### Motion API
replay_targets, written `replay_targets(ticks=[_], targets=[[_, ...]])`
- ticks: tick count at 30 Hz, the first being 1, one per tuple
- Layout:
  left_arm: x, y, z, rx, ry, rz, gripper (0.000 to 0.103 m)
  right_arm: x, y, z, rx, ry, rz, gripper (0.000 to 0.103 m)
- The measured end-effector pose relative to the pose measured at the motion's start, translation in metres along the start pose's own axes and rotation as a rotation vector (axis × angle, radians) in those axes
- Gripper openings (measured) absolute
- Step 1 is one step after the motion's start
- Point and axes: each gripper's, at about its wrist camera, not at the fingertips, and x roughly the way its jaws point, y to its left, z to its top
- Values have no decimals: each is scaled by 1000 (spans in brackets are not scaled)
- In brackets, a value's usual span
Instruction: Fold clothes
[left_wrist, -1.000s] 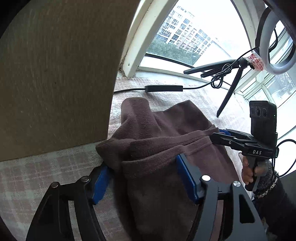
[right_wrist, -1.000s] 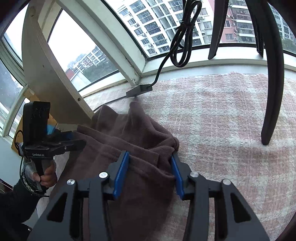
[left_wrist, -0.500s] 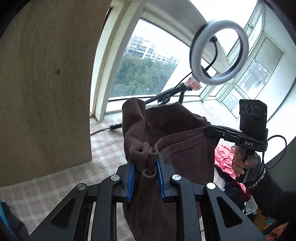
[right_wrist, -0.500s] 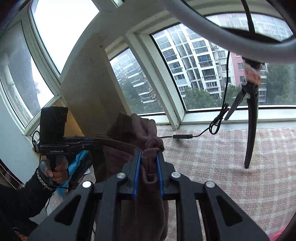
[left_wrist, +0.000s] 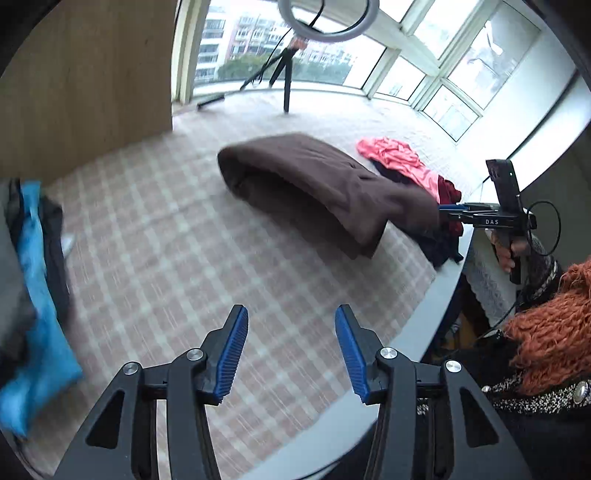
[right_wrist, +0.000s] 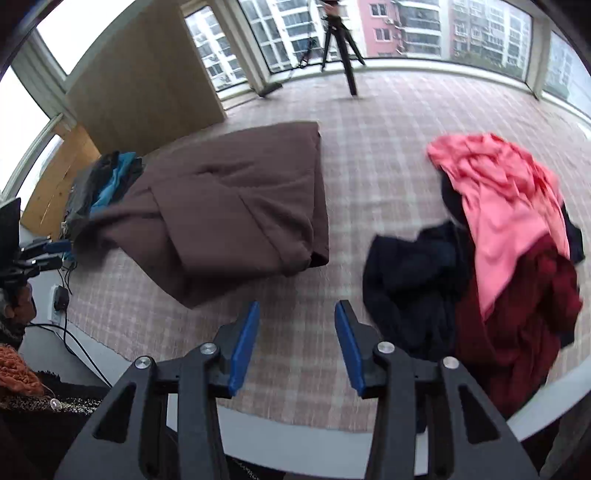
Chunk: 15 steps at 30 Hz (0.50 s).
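A brown garment (left_wrist: 314, 177) (right_wrist: 229, 199) lies folded in a thick bundle on the checked tablecloth (left_wrist: 177, 258). My left gripper (left_wrist: 291, 310) hangs over bare cloth nearer the table's front edge; its jaws are opening and nothing is between them. My right gripper (right_wrist: 298, 304) is also opening and empty, in front of the bundle's near right corner. In the left wrist view the right gripper (left_wrist: 448, 212) shows at the garment's right end, held by a hand. The left gripper (right_wrist: 48, 251) appears at the far left of the right wrist view.
A heap of pink (right_wrist: 498, 192), navy (right_wrist: 406, 273) and maroon (right_wrist: 517, 314) clothes lies to the right. Blue and dark clothes (left_wrist: 33, 258) are stacked at the left by a wooden board (left_wrist: 85, 74). A tripod (right_wrist: 343, 55) stands by the window. The white table rim (left_wrist: 424, 314) curves in front.
Half a second ago both grippers were shut on the lifted brown garment. Both have let go, opened and pulled back toward the table's edge; the garment now lies folded on the cloth.
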Motion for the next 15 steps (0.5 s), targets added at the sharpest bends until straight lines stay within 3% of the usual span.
replay_targets(ticks=[2, 6, 11, 15], targets=[[23, 2, -9, -84, 44, -42, 47, -2, -11, -14, 70, -2, 21, 42], [53, -9, 2, 16, 10, -3, 50, 3, -2, -3, 18, -44, -14, 43], [99, -32, 30, 10, 5, -93, 52, 13, 16, 18, -28, -62, 28, 43], [125, -55, 44, 41, 0, -35, 53, 29, 39, 50, -155, -68, 52, 43]])
